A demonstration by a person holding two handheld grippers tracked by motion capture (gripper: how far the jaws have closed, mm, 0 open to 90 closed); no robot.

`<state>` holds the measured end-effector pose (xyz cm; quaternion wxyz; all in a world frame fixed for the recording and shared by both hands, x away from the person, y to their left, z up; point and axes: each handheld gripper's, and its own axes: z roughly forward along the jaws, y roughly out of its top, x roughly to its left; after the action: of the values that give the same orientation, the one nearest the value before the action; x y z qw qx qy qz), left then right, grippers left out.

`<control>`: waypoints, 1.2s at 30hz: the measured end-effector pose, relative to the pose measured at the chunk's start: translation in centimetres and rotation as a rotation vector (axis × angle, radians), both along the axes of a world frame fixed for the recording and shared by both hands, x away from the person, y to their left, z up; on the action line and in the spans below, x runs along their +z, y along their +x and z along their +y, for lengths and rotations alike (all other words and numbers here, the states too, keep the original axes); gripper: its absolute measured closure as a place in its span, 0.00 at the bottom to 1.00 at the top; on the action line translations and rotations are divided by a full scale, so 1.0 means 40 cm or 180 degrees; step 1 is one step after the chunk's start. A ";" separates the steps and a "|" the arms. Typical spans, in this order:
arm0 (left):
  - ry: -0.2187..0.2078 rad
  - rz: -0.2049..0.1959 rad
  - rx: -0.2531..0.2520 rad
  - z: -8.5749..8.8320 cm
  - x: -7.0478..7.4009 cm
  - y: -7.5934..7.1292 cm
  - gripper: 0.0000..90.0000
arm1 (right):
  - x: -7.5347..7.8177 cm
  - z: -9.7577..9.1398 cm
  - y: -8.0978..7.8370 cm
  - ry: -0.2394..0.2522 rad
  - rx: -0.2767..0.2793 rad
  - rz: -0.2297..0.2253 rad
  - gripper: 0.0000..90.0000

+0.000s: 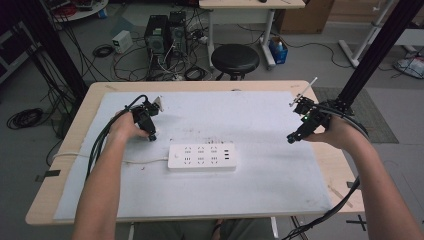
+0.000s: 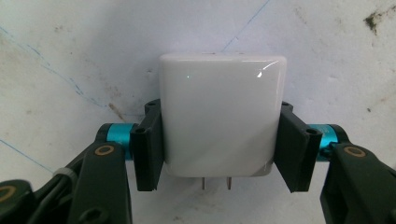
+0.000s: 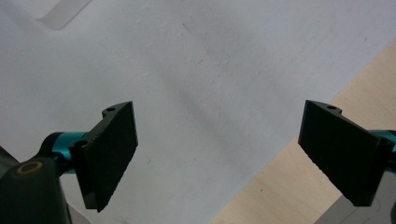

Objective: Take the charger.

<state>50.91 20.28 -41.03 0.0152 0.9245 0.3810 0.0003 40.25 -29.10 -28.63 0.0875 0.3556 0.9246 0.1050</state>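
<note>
At the nine o'clock side of the white mat (image 1: 270, 175), the left gripper (image 2: 219, 144) has its jaws closed flat against both sides of a white plug-in charger (image 2: 219, 116), which sits squarely between the pads just above the mat. The two metal prongs (image 2: 217, 183) point back toward the gripper body, so in my judgement the adapter must be turned before it can enter a socket. At the mat's centre lies the white power strip (image 1: 202, 157), sockets upward, just beside the left gripper at its four o'clock. At three o'clock the right gripper (image 3: 229, 154) hangs above the mat's edge, jaws spread wide and holding nothing, apparently kept free to steady the strip.
</note>
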 end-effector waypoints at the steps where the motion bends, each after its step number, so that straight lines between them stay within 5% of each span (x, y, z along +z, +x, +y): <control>1: 0.0014 0.0001 -0.0030 0.000 0.001 0.001 0.47 | -0.001 0.000 0.001 -0.0003 -0.0005 -0.0003 0.12; 6: -0.0051 -0.0059 0.0005 0.000 0.017 -0.008 0.47 | -0.001 0.005 0.003 0.0005 -0.0007 -0.0002 0.12; 10: -0.0148 -0.0133 -0.0018 0.000 0.063 -0.027 0.47 | -0.003 0.010 0.007 -0.0017 -0.0083 0.0041 0.12; 16: -0.0225 -0.0216 -0.0108 -0.012 0.175 -0.078 0.47 | -0.002 0.027 0.017 -0.0008 -0.0307 0.0235 0.13; 24: -0.0323 -0.0334 -0.0162 -0.029 0.317 -0.145 0.47 | 0.009 0.047 0.016 0.0051 -0.0408 0.0287 0.13; 36: -0.0323 -0.0349 -0.0356 -0.044 0.371 -0.188 0.47 | 0.043 0.063 -0.009 0.0120 -0.0518 0.0230 0.13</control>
<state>43.38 18.50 -26.17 0.0828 0.9410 0.3268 0.0308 39.90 -26.58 -26.92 0.0557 0.4347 0.8930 0.1020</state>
